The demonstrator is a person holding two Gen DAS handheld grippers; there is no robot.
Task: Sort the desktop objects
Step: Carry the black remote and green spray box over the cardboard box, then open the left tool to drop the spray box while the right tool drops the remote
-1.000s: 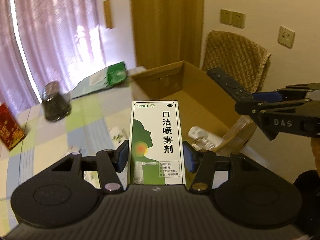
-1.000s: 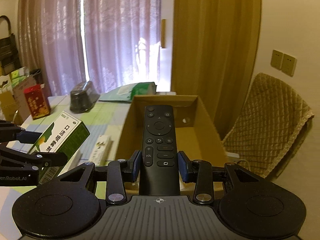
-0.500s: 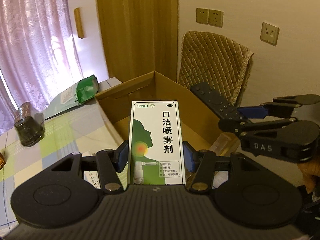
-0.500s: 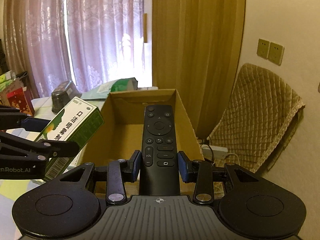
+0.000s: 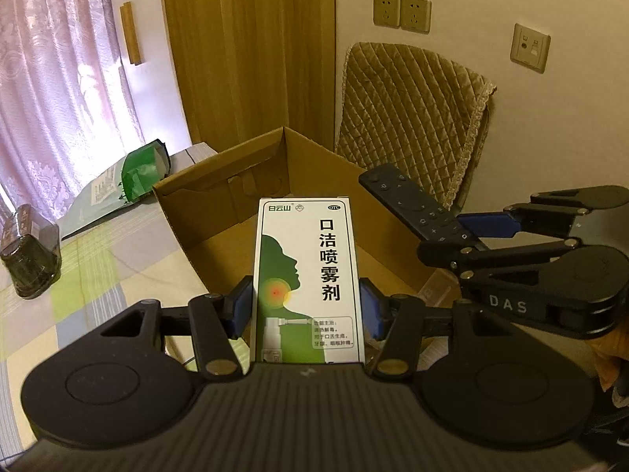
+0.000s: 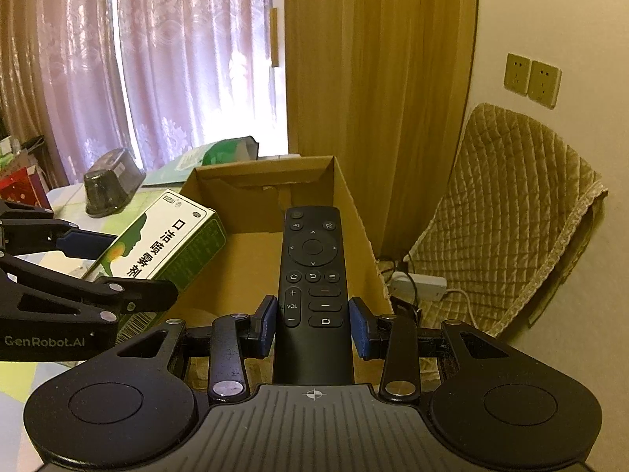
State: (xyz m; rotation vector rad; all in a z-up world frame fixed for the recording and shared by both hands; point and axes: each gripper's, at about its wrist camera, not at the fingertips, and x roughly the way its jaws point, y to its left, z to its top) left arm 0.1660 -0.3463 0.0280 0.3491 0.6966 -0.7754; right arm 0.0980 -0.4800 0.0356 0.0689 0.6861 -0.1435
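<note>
At the far left, on the checked tablecloth [image 5: 98,275], a dark upturned container [image 5: 29,271] is seen, and behind it a green and white bag [image 5: 129,181] is laid flat below the curtain [image 5: 59,78]. A red box [image 6: 17,188] is glimpsed at the left edge of the right wrist view, too cropped to be read. The left gripper [image 5: 306,310] is closed on a green and white spray box [image 5: 308,283], which is clamped between the blue pads [image 5: 240,308] and held above the near part of the open cardboard box [image 5: 220,196]. The cardboard box is set at the table's edge, and its floor looks mostly bare. Further right, the right gripper [image 6: 312,324] is closed on a black remote control [image 6: 312,275], gripped at its lower half and held over the right side of the same box. A quilted chair [image 6: 511,216] is seen beyond, with wall sockets [image 6: 532,78] above it and a white power strip [image 6: 418,285] on the floor.
</note>
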